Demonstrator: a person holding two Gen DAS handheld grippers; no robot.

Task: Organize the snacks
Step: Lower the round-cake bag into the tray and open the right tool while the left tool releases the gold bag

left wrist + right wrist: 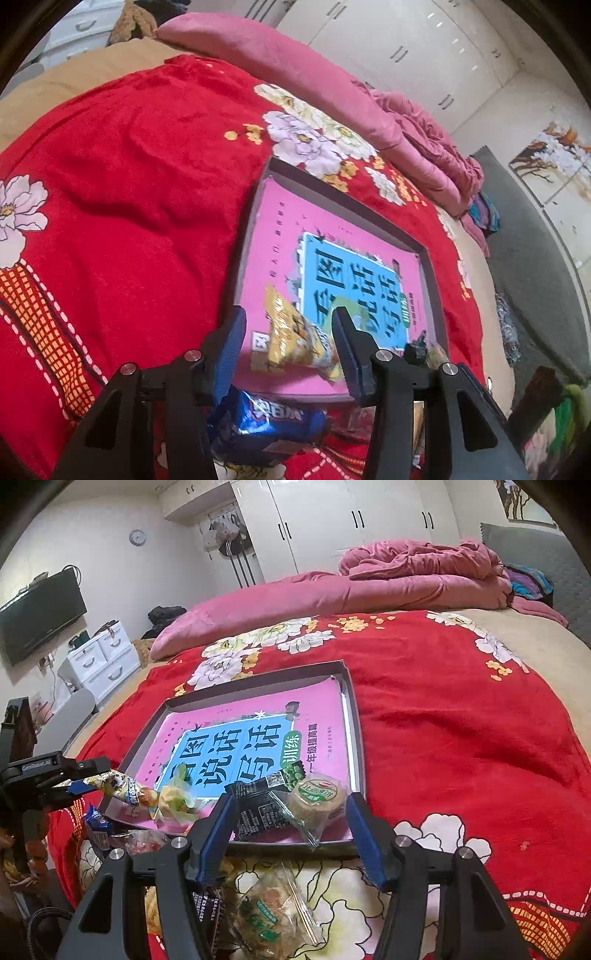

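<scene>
A shallow dark grey tray (354,716) holding a pink book lies on the red flowered blanket (129,184). My left gripper (289,314) stands open over the tray's near left corner, with a yellow snack packet (291,339) lying loose on the book between its fingers. My right gripper (290,805) is open at the tray's near edge. A black packet (255,808) and a round cake in clear wrap (317,797) rest in the tray between its fingers. A yellow-green wrapped sweet (177,801) lies beside them.
On the blanket in front of the tray lie a blue packet (266,417), a red-tinted clear packet (144,842) and a green-labelled pastry (266,915). A rolled pink quilt (369,587) runs along the bed's far side. White drawers (99,664) and a TV (40,613) stand beyond.
</scene>
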